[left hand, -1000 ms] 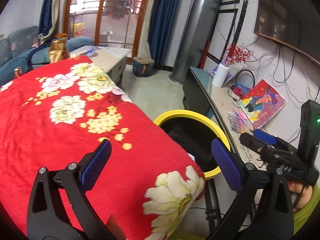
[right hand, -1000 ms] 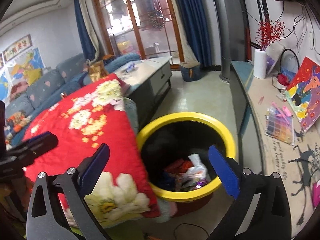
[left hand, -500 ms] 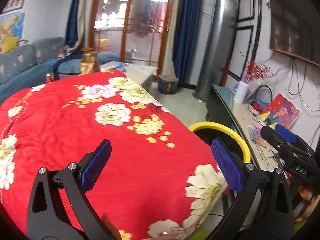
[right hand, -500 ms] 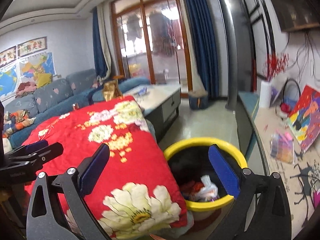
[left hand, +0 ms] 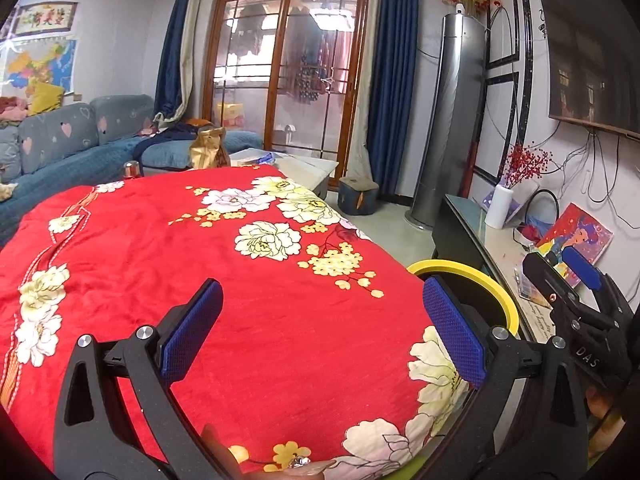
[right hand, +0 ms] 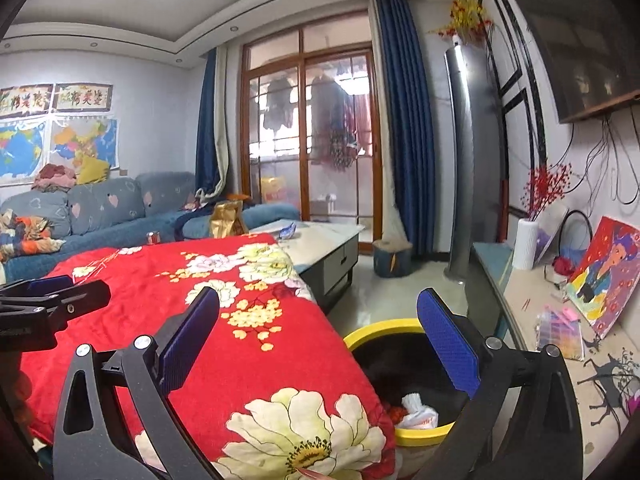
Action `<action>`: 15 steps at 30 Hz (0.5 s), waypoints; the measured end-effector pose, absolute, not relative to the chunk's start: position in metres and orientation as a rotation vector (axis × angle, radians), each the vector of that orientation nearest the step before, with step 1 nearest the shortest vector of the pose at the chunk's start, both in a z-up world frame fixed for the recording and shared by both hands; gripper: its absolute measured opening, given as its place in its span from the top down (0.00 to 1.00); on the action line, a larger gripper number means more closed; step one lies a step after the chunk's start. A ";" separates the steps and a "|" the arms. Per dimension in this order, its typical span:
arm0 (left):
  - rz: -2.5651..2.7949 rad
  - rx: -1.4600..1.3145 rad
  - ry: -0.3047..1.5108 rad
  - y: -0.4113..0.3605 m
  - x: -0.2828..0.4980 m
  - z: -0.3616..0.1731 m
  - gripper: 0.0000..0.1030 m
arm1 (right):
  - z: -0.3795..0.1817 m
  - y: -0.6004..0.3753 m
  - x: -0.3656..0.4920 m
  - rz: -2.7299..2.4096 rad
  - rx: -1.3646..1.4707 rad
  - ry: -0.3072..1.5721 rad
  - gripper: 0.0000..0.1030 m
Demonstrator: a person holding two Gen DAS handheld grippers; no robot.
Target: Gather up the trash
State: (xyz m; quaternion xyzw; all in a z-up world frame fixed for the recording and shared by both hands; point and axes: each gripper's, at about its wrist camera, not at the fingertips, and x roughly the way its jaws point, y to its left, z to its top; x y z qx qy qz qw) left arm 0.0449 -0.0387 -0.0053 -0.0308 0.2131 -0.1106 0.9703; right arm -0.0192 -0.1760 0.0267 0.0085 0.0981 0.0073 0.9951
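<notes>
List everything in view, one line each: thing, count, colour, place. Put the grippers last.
blanket: 1, red with white and yellow flowers, spread in front of both grippers
trash bin: 1, yellow rim, black inside, right of the blanket on the floor
trash: several pieces, white and red, inside the bin
sofa: 1, blue-grey, back left
gold bag: 1, beyond the blanket
coffee table: 1, pale top, centre
vase: 1, white, holding red sprigs, right counter
painting: 1, red-bordered, leaning on the right wall
left gripper: 1, black with blue pads, open, holding nothing
right gripper: 1, same build, open, holding nothing
</notes>
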 end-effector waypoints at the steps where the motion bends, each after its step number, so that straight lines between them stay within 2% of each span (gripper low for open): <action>1: -0.223 -0.062 0.427 -0.038 0.044 -0.006 0.11 | 0.026 -0.175 -0.020 0.011 0.017 0.191 0.06; 15: -0.224 -0.077 0.435 -0.033 0.044 -0.017 0.11 | 0.013 -0.167 -0.017 0.004 0.016 0.207 0.06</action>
